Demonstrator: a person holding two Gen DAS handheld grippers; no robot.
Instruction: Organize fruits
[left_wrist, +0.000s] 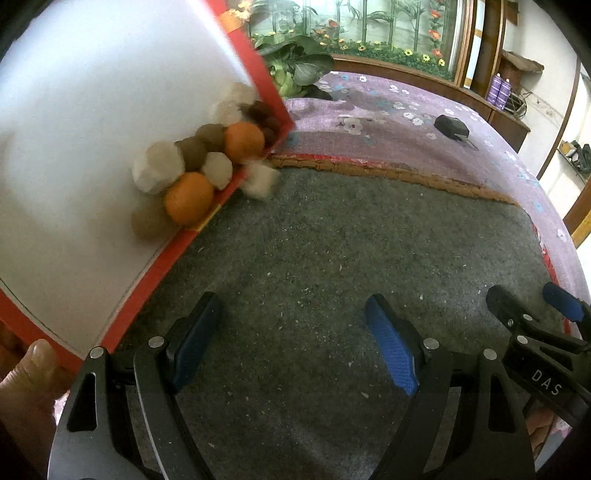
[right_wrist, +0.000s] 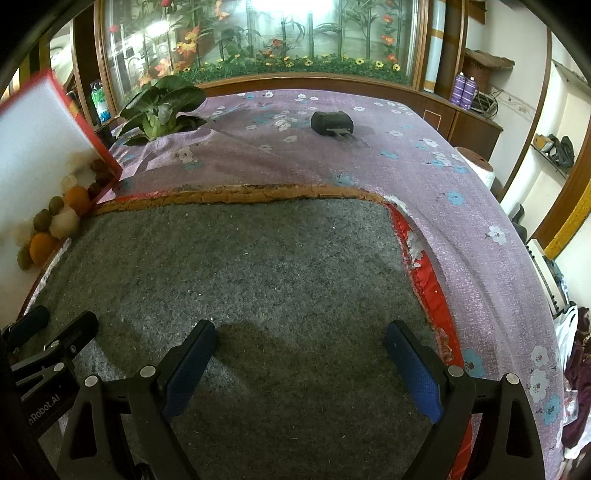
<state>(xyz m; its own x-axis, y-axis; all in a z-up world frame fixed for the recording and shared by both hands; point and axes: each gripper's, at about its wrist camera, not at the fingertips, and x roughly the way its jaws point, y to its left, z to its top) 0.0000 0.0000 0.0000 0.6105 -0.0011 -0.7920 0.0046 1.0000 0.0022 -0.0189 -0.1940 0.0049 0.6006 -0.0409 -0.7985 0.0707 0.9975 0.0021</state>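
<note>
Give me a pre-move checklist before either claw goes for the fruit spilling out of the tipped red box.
1. Left claw open and holding nothing: ok.
2. Right claw open and holding nothing: ok.
3. Fruit at rest: not ok; a pale piece is blurred, tumbling over the edge of the red box.
4. Box flat on the bed: not ok; it is tilted up, and the oranges and other fruit are piled at its low edge.
5. Grey mat in front of both claws free of fruit: ok.
6. Who or what holds the box: cannot tell.
</note>
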